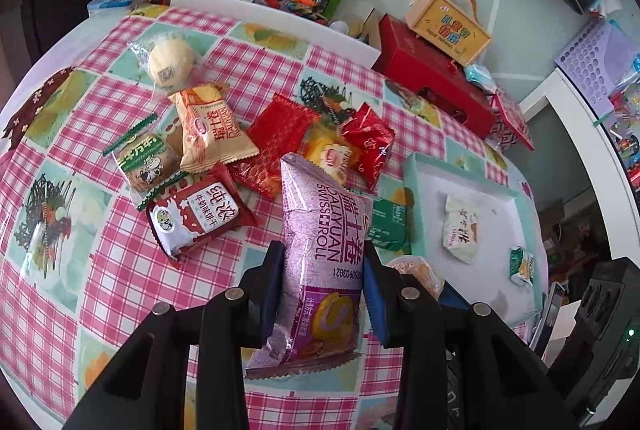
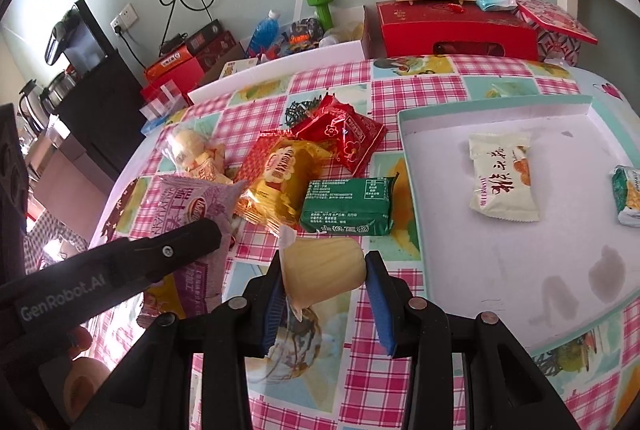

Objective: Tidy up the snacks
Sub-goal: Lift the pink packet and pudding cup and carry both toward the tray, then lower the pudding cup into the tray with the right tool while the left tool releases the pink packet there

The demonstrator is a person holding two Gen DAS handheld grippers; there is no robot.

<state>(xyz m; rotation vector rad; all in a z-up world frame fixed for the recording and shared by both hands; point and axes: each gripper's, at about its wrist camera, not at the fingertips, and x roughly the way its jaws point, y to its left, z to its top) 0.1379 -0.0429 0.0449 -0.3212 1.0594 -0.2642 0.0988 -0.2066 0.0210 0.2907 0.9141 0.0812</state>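
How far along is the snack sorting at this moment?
Early. Done: two packets, a white one and a green-and-white one, lie in the tray. In hand: the left tool grips a purple Swiss roll packet; the right tool grips a jelly cup. Left: about eight packets remain on the tablecloth, including the green packet.

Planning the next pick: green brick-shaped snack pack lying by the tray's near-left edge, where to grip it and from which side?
Grip the green pack across its short width, at mid-length, coming from above. It lies flat, a firm block with straight long sides. The yellow snack touches its left end and the tray crowds its right, so the ends look less reachable.
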